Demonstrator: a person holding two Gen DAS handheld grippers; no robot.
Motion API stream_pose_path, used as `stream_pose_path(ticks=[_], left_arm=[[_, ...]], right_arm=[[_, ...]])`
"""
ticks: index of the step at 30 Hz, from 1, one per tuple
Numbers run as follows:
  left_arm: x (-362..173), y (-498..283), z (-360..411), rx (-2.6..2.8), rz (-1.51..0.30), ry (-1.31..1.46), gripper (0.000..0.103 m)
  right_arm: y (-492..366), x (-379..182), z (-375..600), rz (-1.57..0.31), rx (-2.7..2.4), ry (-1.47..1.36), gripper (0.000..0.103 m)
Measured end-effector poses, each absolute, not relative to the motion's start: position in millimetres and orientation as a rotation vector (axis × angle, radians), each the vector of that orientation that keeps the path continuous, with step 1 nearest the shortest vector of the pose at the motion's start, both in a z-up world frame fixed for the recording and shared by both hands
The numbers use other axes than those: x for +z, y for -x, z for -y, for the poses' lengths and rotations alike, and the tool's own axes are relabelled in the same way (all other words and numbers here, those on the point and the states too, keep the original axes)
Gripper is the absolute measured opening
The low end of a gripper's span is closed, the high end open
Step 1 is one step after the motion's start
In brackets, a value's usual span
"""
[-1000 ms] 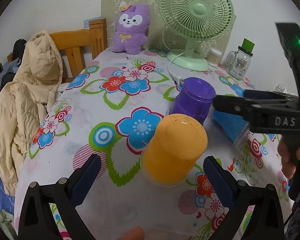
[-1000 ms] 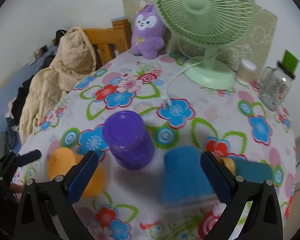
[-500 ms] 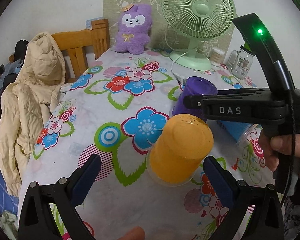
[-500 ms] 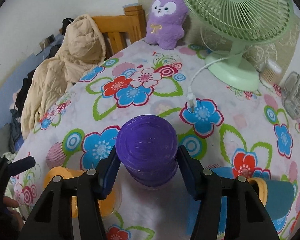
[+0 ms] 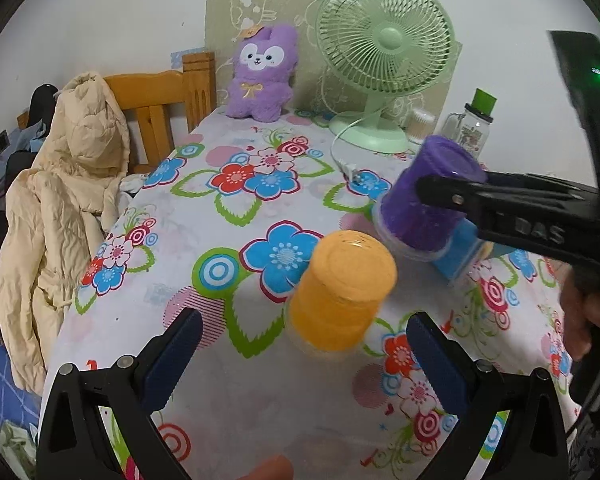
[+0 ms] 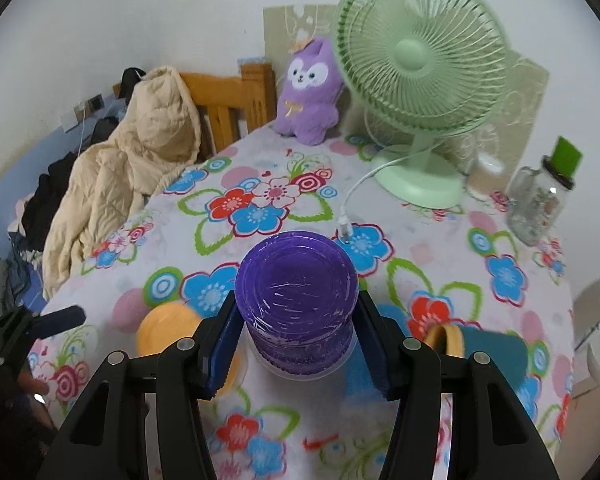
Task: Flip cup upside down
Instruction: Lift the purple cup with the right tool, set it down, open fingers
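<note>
A purple cup (image 6: 296,300) stands bottom up, tilted, held between my right gripper's blue pads (image 6: 220,344). My right gripper (image 6: 296,344) is shut on it and holds it off the flowered tablecloth (image 5: 228,248); the cup also shows in the left wrist view (image 5: 424,200). An orange cup (image 5: 340,288) stands upside down on the cloth, just ahead of my left gripper (image 5: 300,344), which is open and empty. The orange cup also shows in the right wrist view (image 6: 160,324). A blue cup (image 5: 460,252) lies on its side behind the purple one.
A green desk fan (image 5: 384,52) with its cord, a purple plush toy (image 5: 260,72) and a glass jar (image 5: 470,132) stand at the table's far side. A wooden chair (image 5: 156,96) with a beige coat (image 5: 68,184) is on the left.
My right gripper closed on the purple cup and lifted and tilted it off the cloth. My left gripper stayed open near the orange cup.
</note>
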State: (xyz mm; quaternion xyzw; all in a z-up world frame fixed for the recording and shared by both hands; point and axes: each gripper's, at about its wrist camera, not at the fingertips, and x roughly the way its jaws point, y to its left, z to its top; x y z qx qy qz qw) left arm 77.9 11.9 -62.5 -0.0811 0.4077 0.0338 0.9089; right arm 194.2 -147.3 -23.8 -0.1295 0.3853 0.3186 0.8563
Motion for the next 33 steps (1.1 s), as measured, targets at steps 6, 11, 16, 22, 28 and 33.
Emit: stream_pose_path(ticks=[6, 11, 16, 22, 28, 33], left_arm=[[-56.7, -55.9, -1.4, 0.039, -0.83, 0.17, 0.103], [-57.6, -39.6, 8.6, 0.011, -0.835, 0.163, 0.103], [-62.3, -22.5, 20.2, -0.019, -0.85, 0.153, 0.103], [-74.5, -5.9, 36.7, -0.052, -0.882, 0.123, 0.103], [-80.3, -1.0, 43.7, -0.056, -0.902, 0.11, 0.103], [-78.4, -0.7, 45.7, -0.055, -0.899, 0.108, 0.103]], right_arm=[[-147.4, -20.0, 168.2, -0.812, 0.662, 0.308, 0.059], [-118.0, -31.1, 186.0, -0.841, 0.636, 0.286, 0.059], [-96.4, -44.4, 201.6, -0.878, 0.613, 0.25, 0.059], [-79.1, -65.3, 214.0, -0.933, 0.592, 0.244, 0.059], [-76.6, -81.2, 224.6, -0.962, 0.577, 0.207, 0.06], [-75.6, -79.3, 224.8, -0.969, 0.591, 0.204, 0.075]])
